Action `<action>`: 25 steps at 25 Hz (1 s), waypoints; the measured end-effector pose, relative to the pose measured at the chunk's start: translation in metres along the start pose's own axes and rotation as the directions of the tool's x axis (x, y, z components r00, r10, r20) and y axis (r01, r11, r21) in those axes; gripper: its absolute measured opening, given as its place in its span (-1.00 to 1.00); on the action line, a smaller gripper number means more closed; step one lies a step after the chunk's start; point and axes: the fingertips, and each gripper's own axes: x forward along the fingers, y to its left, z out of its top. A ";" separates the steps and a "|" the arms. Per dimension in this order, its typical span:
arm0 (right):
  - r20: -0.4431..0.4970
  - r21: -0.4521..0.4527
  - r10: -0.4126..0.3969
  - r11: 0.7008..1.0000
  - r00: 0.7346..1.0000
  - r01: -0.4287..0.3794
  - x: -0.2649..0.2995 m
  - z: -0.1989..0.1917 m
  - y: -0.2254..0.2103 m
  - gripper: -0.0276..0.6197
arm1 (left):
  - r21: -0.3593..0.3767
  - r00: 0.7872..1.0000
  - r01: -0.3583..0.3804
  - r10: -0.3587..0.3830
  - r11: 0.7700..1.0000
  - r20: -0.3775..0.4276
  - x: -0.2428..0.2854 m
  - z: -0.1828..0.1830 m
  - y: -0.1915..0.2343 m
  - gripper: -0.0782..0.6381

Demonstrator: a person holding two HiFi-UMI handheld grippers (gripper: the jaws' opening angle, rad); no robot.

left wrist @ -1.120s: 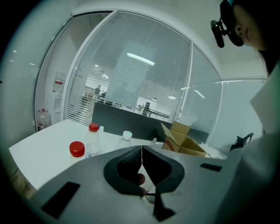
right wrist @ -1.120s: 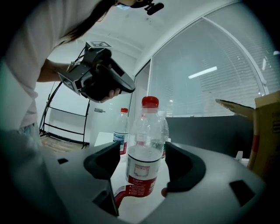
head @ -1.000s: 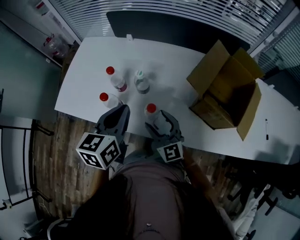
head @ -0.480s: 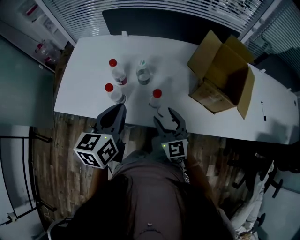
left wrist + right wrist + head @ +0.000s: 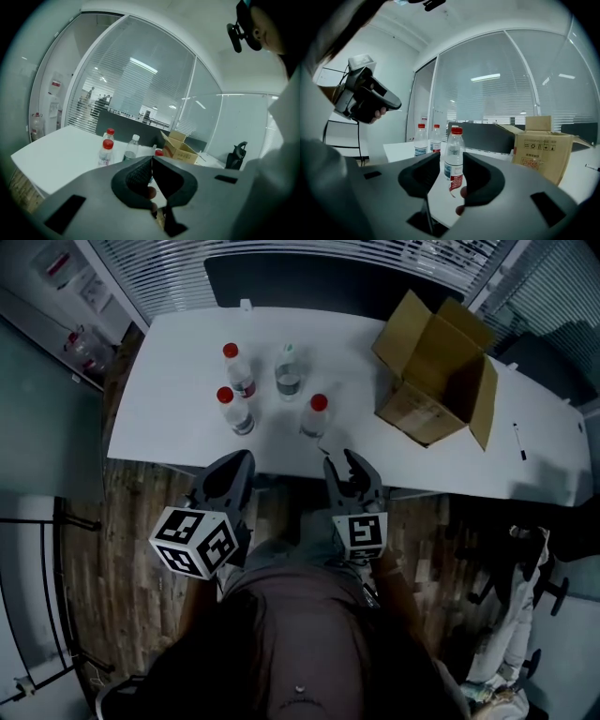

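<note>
LEFT: left gripper (image 5: 239,460) pressed together, empty, off the table (image 5: 178,381) edge | RIGHT: right gripper (image 5: 343,463) spread, empty, lined up on nearest bottle (image 5: 314,415) | BOTTLE: upright at its 12 o'clock, apart from three bottles (image 5: 239,376) at 10 o'clock, so there is room either side | BOX: cardboard box (image 5: 436,357), flaps open, 2 o'clock
</note>
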 end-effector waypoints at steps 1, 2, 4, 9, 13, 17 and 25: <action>-0.001 0.012 -0.006 1.000 1.000 0.006 -0.004 0.002 0.002 -0.41 | 0.003 1.000 0.004 -0.004 1.000 0.001 -0.004 -0.001 -0.001 -0.76; -0.002 0.021 -0.013 1.000 1.000 0.013 -0.008 0.005 0.003 -0.43 | 0.006 1.000 0.007 -0.007 1.000 0.002 -0.007 -0.003 -0.002 -0.76; -0.006 0.032 -0.027 0.999 1.000 0.027 -0.017 0.010 0.007 -0.48 | 0.011 1.000 0.016 -0.016 1.000 0.002 -0.015 -0.006 -0.004 -0.76; -0.024 0.056 -0.066 0.996 0.998 0.067 -0.034 0.018 0.016 -0.57 | 0.018 0.999 0.044 -0.044 0.999 0.005 -0.036 -0.015 -0.010 -0.76; 0.002 0.081 -0.091 0.993 0.996 0.091 -0.049 0.034 0.025 -0.67 | 0.018 0.998 0.058 -0.058 0.998 -0.006 -0.050 -0.023 -0.012 -0.76; 0.036 0.089 -0.102 0.991 0.994 0.099 -0.065 0.051 0.038 -0.71 | 0.022 0.998 0.062 -0.062 0.998 -0.002 -0.061 -0.025 -0.009 -0.76; 0.067 0.082 -0.129 0.989 0.989 0.123 -0.096 0.081 0.057 -0.76 | 0.019 0.996 0.085 -0.085 0.996 0.004 -0.075 -0.027 -0.012 -0.76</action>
